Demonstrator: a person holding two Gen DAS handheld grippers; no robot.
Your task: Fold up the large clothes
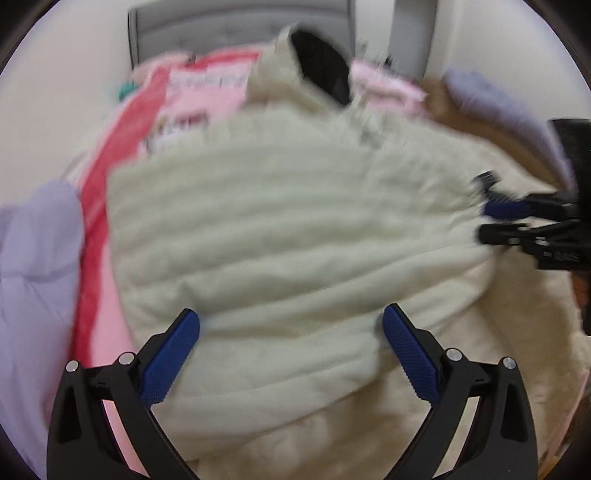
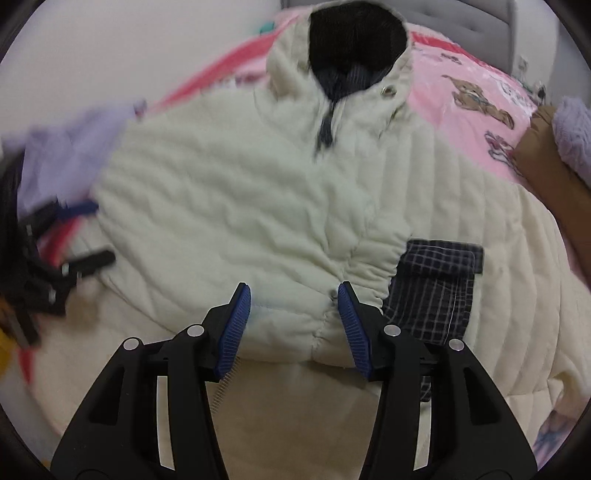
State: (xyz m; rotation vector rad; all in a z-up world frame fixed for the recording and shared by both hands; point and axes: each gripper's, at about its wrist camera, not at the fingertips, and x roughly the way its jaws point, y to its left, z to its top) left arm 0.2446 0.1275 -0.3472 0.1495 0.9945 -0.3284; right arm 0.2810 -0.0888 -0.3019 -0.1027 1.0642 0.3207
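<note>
A cream quilted jacket (image 2: pixel 240 206) lies spread on the bed, its dark-lined collar (image 2: pixel 354 40) at the far end. My right gripper (image 2: pixel 294 295) hangs open over the jacket's near hem, one blue pad on each side of a seam, and I cannot tell whether they touch the fabric. My left gripper (image 1: pixel 291 321) stands wide open above the jacket's body (image 1: pixel 277 229), holding nothing. In the left wrist view the right gripper (image 1: pixel 487 218) shows at the jacket's right edge. The right wrist view has the left gripper (image 2: pixel 86 234) at the jacket's left edge.
Under the jacket lie a cream quilt (image 2: pixel 509 295) and a pink printed sheet (image 2: pixel 461 92). A dark checked cloth (image 2: pixel 436 288) sits beside the hem on the right. Lilac fabric (image 1: pixel 33 258) lies at the left, brown and lilac fabric (image 2: pixel 554 147) at the right, a grey headboard (image 1: pixel 240 26) behind.
</note>
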